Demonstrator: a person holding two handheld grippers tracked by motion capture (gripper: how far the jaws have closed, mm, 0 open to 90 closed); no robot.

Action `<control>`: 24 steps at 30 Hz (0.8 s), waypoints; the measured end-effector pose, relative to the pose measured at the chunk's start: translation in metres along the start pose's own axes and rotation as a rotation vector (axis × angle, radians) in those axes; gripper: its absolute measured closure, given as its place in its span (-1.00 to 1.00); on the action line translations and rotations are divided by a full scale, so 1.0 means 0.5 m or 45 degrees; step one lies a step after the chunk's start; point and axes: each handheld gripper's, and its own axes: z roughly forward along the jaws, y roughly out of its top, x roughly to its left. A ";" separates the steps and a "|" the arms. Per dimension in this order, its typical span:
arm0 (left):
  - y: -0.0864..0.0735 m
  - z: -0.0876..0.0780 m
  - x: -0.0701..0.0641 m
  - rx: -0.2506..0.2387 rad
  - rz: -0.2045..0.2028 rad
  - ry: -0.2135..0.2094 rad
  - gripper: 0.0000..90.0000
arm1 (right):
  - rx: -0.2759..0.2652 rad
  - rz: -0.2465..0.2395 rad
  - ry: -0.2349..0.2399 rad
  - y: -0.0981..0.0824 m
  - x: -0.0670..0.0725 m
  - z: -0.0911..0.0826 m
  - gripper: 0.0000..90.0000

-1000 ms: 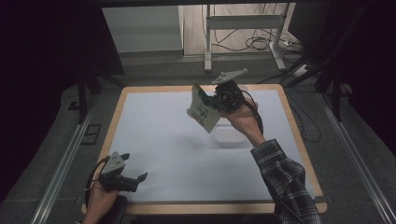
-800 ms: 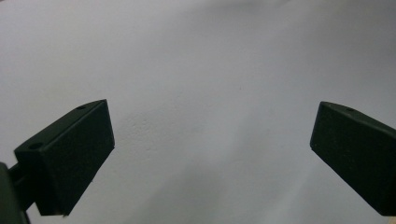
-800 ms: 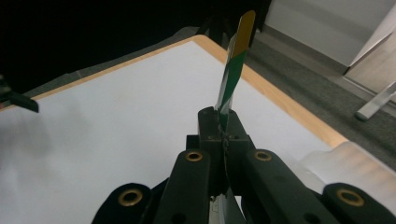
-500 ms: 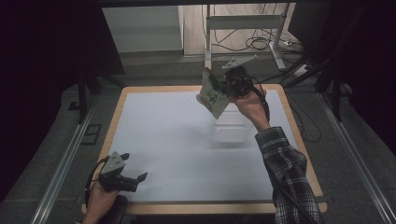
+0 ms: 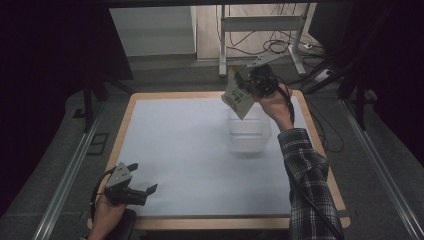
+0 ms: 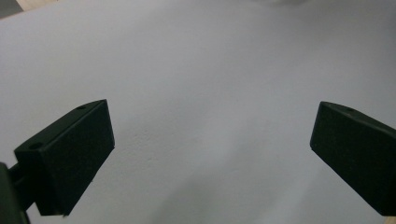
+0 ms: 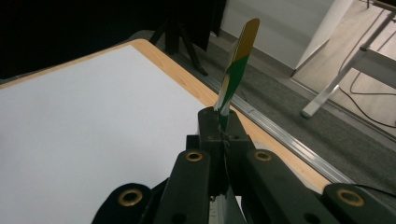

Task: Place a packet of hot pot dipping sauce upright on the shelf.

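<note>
A: What's seen around the packet [image 5: 237, 93]?
B: A clear tub [image 5: 248, 131] is set on the white tabletop [image 5: 175, 145], right under it. The packet's clamped in the fully closed right tool [image 5: 248, 86] and has been lifted higher, further back. The left tool [image 5: 141, 181] is spread wide, nothing held, parked near the front-left corner.

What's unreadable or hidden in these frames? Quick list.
- Print on the flat green, yellow and white packet: too small in the high view, edge-on in the right gripper view.
- Contents of the clear plastic container: too faint in the high view; packet and hand cover its far rim.
- Right gripper jaw tips: closed on the packet, pads hidden.
- Left gripper: open; its hand is cut by the bottom edge.
</note>
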 end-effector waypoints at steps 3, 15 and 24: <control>0.000 0.001 0.000 0.004 0.000 -0.002 -1.00 | 0.001 -0.009 -0.025 -0.017 -0.021 0.003 0.99; 0.000 0.003 -0.001 0.018 0.005 -0.004 -1.00 | 0.008 -0.042 0.014 -0.061 -0.035 -0.004 0.99; -0.001 0.006 -0.002 0.031 0.009 -0.005 -1.00 | 0.035 -0.057 0.059 -0.086 -0.043 -0.018 0.99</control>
